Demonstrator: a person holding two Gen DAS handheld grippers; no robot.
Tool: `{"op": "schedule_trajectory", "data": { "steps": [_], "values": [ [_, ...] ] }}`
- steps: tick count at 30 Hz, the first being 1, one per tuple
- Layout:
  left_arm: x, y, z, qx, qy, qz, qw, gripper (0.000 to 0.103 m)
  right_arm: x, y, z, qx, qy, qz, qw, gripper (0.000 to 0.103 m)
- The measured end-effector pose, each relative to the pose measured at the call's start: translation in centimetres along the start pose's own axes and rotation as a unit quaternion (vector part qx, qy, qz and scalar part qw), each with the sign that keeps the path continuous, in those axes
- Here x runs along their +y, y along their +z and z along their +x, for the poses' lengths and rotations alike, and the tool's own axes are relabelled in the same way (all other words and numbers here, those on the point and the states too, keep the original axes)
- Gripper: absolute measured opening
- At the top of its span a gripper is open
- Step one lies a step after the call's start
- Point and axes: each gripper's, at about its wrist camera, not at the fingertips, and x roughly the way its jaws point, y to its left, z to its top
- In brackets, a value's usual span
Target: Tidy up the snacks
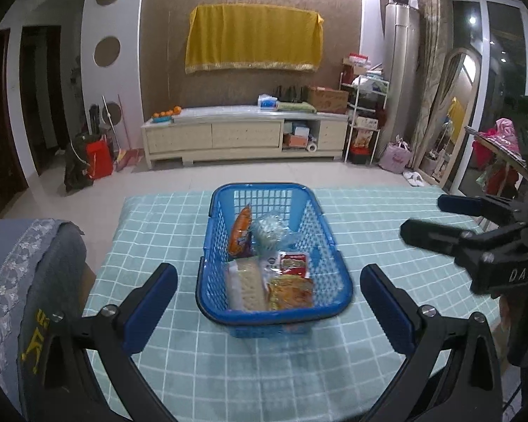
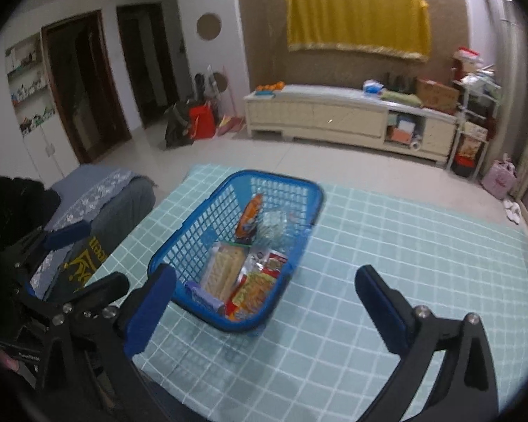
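A blue plastic basket (image 1: 207,283) stands on a table with a light green checked cloth (image 1: 228,369). It holds several snacks: an orange bag (image 1: 240,232), a clear bag (image 1: 269,232), a cracker pack (image 1: 248,285), a red packet (image 1: 294,262) and a yellow-orange packet (image 1: 290,292). My left gripper (image 1: 269,281) is open and empty, just in front of the basket. My right gripper (image 2: 264,290) is open and empty, to the right of the basket; it also shows in the left wrist view (image 1: 422,218). The basket in the right wrist view (image 2: 179,246) lies ahead and left.
A chair with a grey-blue cover (image 1: 28,274) stands at the table's left edge. Beyond the table is tiled floor, a low cream cabinet (image 1: 243,133) and a yellow cloth on the wall (image 1: 253,35). A mirror and clutter (image 1: 454,112) stand at the right.
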Motion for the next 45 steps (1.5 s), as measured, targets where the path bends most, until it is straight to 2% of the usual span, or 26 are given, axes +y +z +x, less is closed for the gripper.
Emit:
{"op": "schedule_trajectory", "data": {
  "steps": [6, 9, 15, 19, 25, 45],
  "values": [
    [-2.7, -1.1, -5.2, -0.031, 0.0, -0.002, 0.9995, 0.103, -0.2, -2.6, -5.8, -0.045, -0.041, 0.01, 0.998, 0.103],
    [-4.0, -1.7, -7.9, -0.049, 0.013, 0.002, 0.9987, 0.103, -0.1, -3.6, -8.6, -0.063, -0.044, 0.023, 0.997, 0.103],
    [-5.0, -2.6, -11.4, -0.069, -0.003, -0.021, 0.9974, 0.103, 0.9, -5.7, -12.5, -0.082, -0.054, 0.033, 0.995, 0.103],
    [-5.5, -3.0, -12.7, -0.079, -0.002, -0.017, 0.9967, 0.103, 1.4, -6.6, -14.3, -0.092, -0.051, 0.041, 0.994, 0.103],
    [-5.7, -3.1, -13.9, -0.092, -0.001, -0.019, 0.9956, 0.103, 1.9, -6.9, -15.2, -0.098, -0.054, 0.046, 0.993, 0.103],
    [-6.3, -4.1, -14.9, -0.091, -0.002, -0.011, 0.9958, 0.103, 3.5, -8.4, -15.6, -0.095, -0.045, 0.032, 0.994, 0.103]
  ]
}}
